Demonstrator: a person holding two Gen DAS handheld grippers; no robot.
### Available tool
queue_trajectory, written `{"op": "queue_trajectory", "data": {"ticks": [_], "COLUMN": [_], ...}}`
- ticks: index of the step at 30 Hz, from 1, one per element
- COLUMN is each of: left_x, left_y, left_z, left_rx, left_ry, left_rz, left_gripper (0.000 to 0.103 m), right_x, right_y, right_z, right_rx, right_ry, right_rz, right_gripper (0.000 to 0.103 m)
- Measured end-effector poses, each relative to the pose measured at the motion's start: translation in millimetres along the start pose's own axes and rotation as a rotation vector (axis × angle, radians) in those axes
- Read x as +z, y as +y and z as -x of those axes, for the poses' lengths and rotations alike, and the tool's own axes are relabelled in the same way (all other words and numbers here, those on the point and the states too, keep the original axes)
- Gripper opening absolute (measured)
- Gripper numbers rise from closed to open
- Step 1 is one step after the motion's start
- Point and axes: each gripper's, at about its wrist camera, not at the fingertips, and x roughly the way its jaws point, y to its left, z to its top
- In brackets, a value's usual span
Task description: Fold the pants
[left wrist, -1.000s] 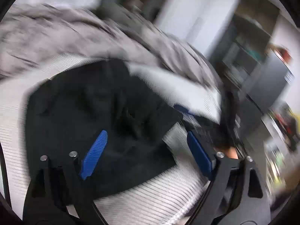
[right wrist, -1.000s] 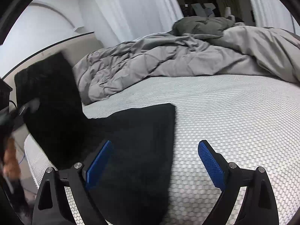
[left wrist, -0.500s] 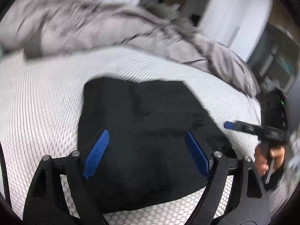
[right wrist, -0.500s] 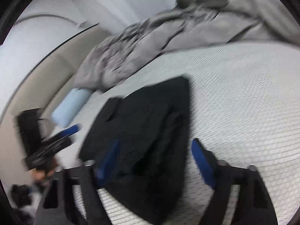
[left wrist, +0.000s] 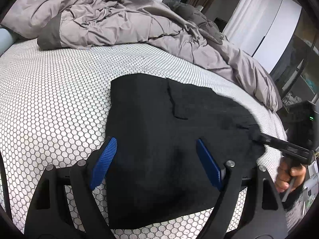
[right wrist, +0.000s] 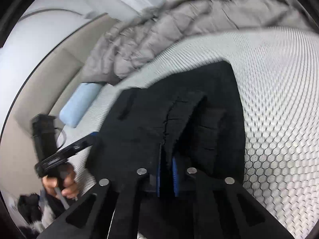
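Pants: black, soft-fabric folded pants (left wrist: 169, 139) are seen lying flat in a compact block on the white mattress cover with a black honeycomb pattern (left wrist: 49, 99), near its front edge; a fold ridge (right wrist: 169, 119) is seen running up the middle in the right wrist view
Left gripper: the black two-finger left gripper with blue ribbed pads (left wrist: 154, 163) is held over the near part of the pants with its fingers spread wide apart and nothing between them; contact with the cloth cannot be told
Right gripper: the black right gripper with blue pads (right wrist: 166, 176) is seen with its pads drawn nearly together, a fold of the black fabric being pinched between them at the pants' near edge
Bedding: a crumpled grey quilted duvet (left wrist: 119, 20) is heaped at the far side of the mattress, apart from the pants
Pillow: a pale blue cylindrical bolster (right wrist: 79, 103) is seen beside the beige headboard (right wrist: 49, 75)
Sharpness: the right wrist view is blurred
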Motion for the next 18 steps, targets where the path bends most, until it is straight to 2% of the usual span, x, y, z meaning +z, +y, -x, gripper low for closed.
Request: {"op": "queue_trajectory", "data": {"ticks": [3, 5, 6, 7, 8, 10, 12, 13, 14, 16, 18], "left_x": [-0.7, -4.3, -6.0, -7.2, -8.4, -9.0, -9.6, -10.1, -10.7, -12.7, -13.9], "left_y": [-4.9, -7.0, -7.4, -7.8, -9.0, -10.9, -13.3, -14.2, -15.0, -16.8, -18.6], "left_z": [3.6, -0.4, -5.2, -8.7, -10.4, -10.9, -10.5, -11.1, -11.7, -14.2, -15.3], "left_rx": [0.009, 0.016, 0.027, 0.042, 0.056, 0.058, 0.048, 0.050, 0.054, 0.062, 0.068], "left_ry": [0.007, 0.034, 0.055, 0.065, 0.067, 0.066, 0.064, 0.065, 0.066, 0.072, 0.072], "left_rz": [-0.031, -0.053, -0.066, -0.075, -0.082, -0.090, -0.095, -0.099, -0.103, -0.110, -0.118], "left_gripper": [0.080, 0.080, 0.080, 0.080, 0.080, 0.080, 0.080, 0.080, 0.080, 0.080, 0.080], "right_x": [-6.2, -13.8, -16.6, -19.2, -23.8, -25.8, -21.7, -19.4, -17.0, -15.3, -12.5], "right_y": [11.2, 2.8, -5.8, -14.1, -27.9, -44.4, -42.8, -37.7, -32.0, -20.6, -11.0], "right_z": [32.8, 39.7, 34.8, 27.5, 16.1, 13.2, 24.5, 32.2, 38.9, 39.1, 25.3], "right_rx": [-0.015, -0.107, -0.181, -0.213, -0.231, -0.192, -0.163, -0.151, -0.103, -0.003, 0.021], "right_ry": [-0.041, -0.024, -0.009, 0.017, 0.079, 0.084, 0.030, -0.005, -0.037, -0.031, -0.003], "right_rz": [0.037, 0.020, 0.004, -0.014, -0.047, -0.122, -0.121, -0.112, -0.102, -0.089, -0.074], "right_gripper": [0.008, 0.008, 0.008, 0.008, 0.008, 0.009, 0.013, 0.018, 0.029, 0.045, 0.046]}}
